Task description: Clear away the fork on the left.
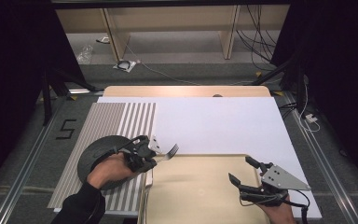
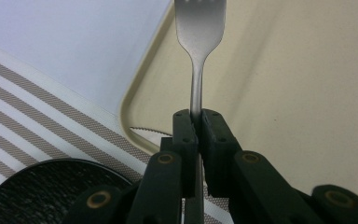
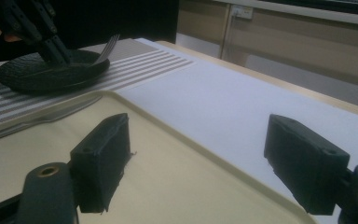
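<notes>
While the left gripper [image 1: 154, 154] clamps a fork [image 1: 169, 152] by its handle, the high view shows the fork tilted over the tray's [image 1: 200, 196] far left corner, beside the dark plate [image 1: 93, 154] on the striped mat [image 1: 116, 119]. The right gripper [image 1: 244, 171] hovers released over the tray's right side.

In the left gripper view, the fork [image 2: 199, 37] rises from the clenched jaws above the tray [image 2: 298, 93].

In the right gripper view, wide jaws frame the tray [image 3: 177, 172]; far left, the fork [image 3: 106, 50] is near the plate [image 3: 37, 74], with a knife [image 3: 42, 117] along the tray's edge.

fork [image 2: 199, 28]: shiny silver
plate [image 1: 103, 156]: black, finely textured
placemat [image 1: 116, 119]: grey and white stripes, under the plate
tray [image 1: 200, 186]: plain beige, just beside the plate
sheet [image 1: 223, 123]: plain white, behind the tray
</notes>
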Motion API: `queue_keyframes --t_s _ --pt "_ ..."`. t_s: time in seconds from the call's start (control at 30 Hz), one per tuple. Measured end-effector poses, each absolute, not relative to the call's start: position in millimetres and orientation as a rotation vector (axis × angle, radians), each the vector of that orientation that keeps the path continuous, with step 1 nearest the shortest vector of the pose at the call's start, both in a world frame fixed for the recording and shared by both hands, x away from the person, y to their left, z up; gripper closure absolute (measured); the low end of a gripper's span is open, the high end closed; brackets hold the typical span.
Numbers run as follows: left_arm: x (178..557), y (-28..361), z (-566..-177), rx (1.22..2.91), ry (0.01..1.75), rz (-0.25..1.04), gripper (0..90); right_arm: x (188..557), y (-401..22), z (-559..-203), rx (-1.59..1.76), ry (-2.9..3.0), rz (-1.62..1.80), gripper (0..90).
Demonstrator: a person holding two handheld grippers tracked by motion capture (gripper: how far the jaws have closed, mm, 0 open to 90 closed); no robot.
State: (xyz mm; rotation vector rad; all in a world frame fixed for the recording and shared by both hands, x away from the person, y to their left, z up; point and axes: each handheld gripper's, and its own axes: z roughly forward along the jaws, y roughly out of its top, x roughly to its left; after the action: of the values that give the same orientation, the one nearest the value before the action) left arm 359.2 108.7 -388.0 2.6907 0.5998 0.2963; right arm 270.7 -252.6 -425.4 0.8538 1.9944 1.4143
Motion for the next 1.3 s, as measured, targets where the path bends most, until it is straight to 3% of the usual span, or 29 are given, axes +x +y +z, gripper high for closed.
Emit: queue_keyframes --t_s 1.3 --pt "309.2 62.1 -405.7 2.756 0.486 0.144 84.2 270.2 -253.9 -425.3 0.867 1.989 1.414 23.3"
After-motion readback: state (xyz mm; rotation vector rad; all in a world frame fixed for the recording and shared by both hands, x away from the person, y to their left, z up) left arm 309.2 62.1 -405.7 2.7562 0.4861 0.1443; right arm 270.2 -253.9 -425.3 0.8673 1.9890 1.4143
